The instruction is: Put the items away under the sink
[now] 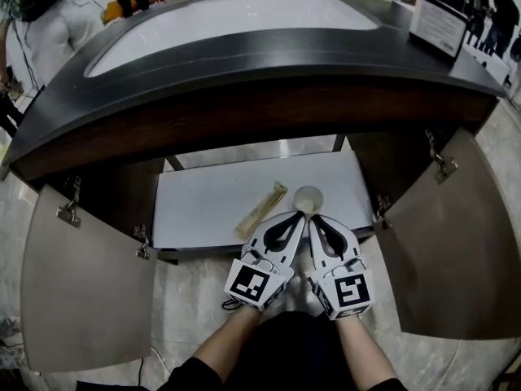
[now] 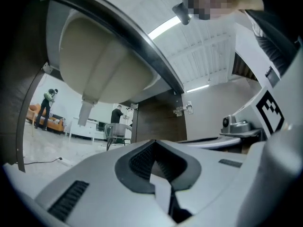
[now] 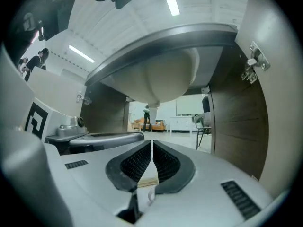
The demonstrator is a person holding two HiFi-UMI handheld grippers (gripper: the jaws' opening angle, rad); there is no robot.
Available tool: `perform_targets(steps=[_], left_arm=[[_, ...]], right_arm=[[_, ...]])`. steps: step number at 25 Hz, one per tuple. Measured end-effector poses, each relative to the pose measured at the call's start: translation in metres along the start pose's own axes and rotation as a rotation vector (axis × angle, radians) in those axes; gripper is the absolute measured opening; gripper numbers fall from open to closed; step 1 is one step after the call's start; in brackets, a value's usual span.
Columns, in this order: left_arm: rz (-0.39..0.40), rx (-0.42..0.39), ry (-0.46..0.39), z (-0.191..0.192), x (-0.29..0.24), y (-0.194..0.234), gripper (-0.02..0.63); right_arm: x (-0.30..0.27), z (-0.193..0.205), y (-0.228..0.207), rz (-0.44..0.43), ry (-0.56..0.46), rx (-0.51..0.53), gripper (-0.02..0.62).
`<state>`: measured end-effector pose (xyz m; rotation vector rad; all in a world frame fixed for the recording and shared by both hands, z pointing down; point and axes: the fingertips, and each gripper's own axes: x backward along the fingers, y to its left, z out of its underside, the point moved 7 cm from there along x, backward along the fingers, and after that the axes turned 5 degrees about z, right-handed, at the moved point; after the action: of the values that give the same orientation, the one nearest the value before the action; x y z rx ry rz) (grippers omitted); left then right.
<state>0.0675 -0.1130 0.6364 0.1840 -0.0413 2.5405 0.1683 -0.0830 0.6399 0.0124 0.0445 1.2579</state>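
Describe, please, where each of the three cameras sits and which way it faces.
Head view: on the person's head, looking steeply down at the under-sink shelf; left gripper, right gripper and both forearms show.
Left gripper view: on the left gripper, looking forward under the sink basin; its shut jaws show.
Right gripper view: on the right gripper, facing likewise; its shut jaws show.
Shared: both gripper views show the basin's underside and the neighbouring gripper.

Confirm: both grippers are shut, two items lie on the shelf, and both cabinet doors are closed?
No: the head view shows the left door and right door open. The left gripper and right gripper are shut; a stick and a round item lie on the shelf.
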Motion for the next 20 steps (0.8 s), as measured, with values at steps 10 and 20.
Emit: perform_targets(steps=[10, 20], left_arm=[[-0.055, -0.032, -0.034, -0.036, 0.014, -0.007, 0.008], [-0.058, -0.02, -0.085, -0.105, 0.003, -0.017, 0.008]], right_arm=[[0.006, -0.044, 0.015, 0.025, -0.052, 0.011, 0.038], [0.015, -0.109, 0.017, 0.056, -0.171, 0.013, 0.038]])
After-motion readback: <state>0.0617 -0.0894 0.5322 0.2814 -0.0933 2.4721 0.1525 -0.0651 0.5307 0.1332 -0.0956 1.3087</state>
